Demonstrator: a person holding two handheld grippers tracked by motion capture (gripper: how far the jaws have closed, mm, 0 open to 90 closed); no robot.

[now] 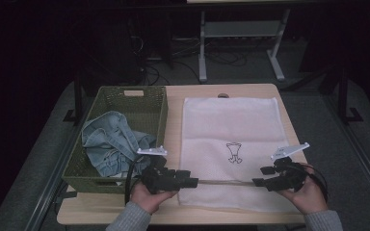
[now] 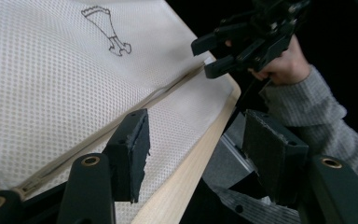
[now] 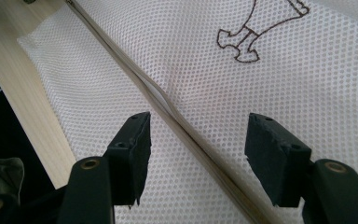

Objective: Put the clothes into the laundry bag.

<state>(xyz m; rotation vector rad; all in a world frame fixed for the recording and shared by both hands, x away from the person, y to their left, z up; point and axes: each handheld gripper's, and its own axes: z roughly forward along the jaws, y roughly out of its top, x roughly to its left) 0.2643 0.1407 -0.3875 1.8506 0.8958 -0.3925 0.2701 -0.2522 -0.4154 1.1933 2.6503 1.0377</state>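
While the white mesh bag [image 1: 231, 144] lay flat on the wooden table [image 1: 173, 211], both hands waited near its front end. A zipper [image 1: 224, 182] ran across the bag close to that end, and the two claws sat at either end of it. The left gripper [image 1: 192, 182] pointed in from the left side. Its jaws stood apart and held nothing, and in the left gripper view they hung over the table's front edge, just beside the bag. The right gripper [image 1: 259, 182] pointed in from the right side. Its jaws stood apart too, and in the right gripper view the zipper [image 3: 186, 135] ran between them, but the pads did not press on it.

A green basket [image 1: 151, 98] stood to the left of the bag, with a pair of blue jeans [image 1: 111, 144] bunched up inside it.

It looked like the bag was being made ready, so the jeans could go in. The step in hand seemed to be getting the zipper open. Next, one claw would need to pinch the mesh by the zipper and hold it down. The other would need to find the little pull, which I could not make out, and slide it along slowly.
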